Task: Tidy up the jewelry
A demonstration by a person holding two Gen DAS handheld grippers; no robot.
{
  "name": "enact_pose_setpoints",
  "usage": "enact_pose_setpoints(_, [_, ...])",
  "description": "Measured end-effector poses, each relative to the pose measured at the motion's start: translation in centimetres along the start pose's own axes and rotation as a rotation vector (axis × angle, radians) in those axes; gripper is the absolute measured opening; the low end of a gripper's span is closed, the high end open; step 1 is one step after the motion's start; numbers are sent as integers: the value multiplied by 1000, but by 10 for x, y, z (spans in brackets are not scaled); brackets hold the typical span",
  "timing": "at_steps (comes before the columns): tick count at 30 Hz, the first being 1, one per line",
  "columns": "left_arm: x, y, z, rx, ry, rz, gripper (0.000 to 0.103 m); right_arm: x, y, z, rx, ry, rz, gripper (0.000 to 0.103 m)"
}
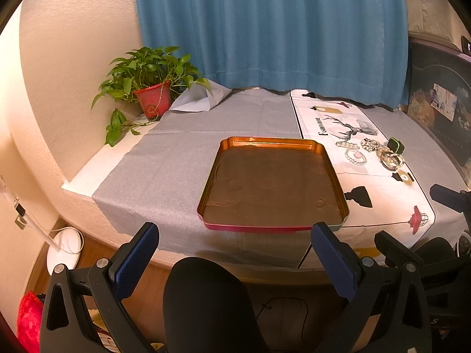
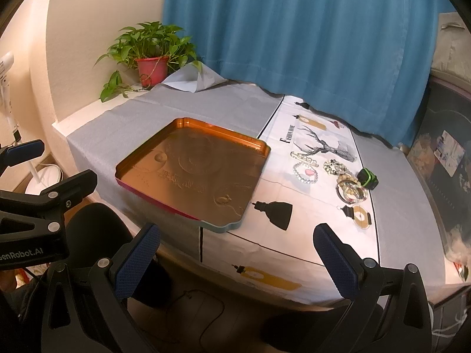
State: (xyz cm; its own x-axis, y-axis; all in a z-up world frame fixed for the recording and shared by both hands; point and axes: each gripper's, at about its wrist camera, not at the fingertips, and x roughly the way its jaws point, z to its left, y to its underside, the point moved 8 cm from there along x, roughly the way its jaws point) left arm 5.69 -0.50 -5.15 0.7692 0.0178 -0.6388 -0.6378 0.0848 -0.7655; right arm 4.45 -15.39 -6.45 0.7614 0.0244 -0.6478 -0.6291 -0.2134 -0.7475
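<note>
An orange metal tray (image 1: pixel 335 176) (image 2: pixel 265 150) with nothing in it lies on the table near the front edge. To its right, on a white printed cloth (image 1: pixel 382 200) (image 2: pixel 309 229), lies a cluster of bead bracelets (image 1: pixel 371 150) (image 2: pixel 347 182), a clear one with a pink charm (image 2: pixel 306 173) among them, and a small green box (image 1: pixel 396 145) (image 2: pixel 368 179). My left gripper (image 1: pixel 235 238) is open, held before the table edge in front of the tray. My right gripper (image 2: pixel 237 238) is open too, below the tray's near right corner. Neither holds anything.
A potted plant in a red pot (image 1: pixel 153 98) (image 2: pixel 151 69) stands at the back left corner. A blue curtain (image 1: pixel 270 29) hangs behind the table. A grey cloth (image 1: pixel 164 170) covers the left part. A person's dark-clad knee (image 1: pixel 206 300) sits below the edge. A white fan base (image 1: pixel 63 250) is on the floor.
</note>
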Motion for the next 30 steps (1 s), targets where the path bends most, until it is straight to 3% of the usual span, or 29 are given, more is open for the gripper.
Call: enact_pose_setpoints(30, [5,7,-1,10,-2,5,103,1,2,2,1,-2,6,103])
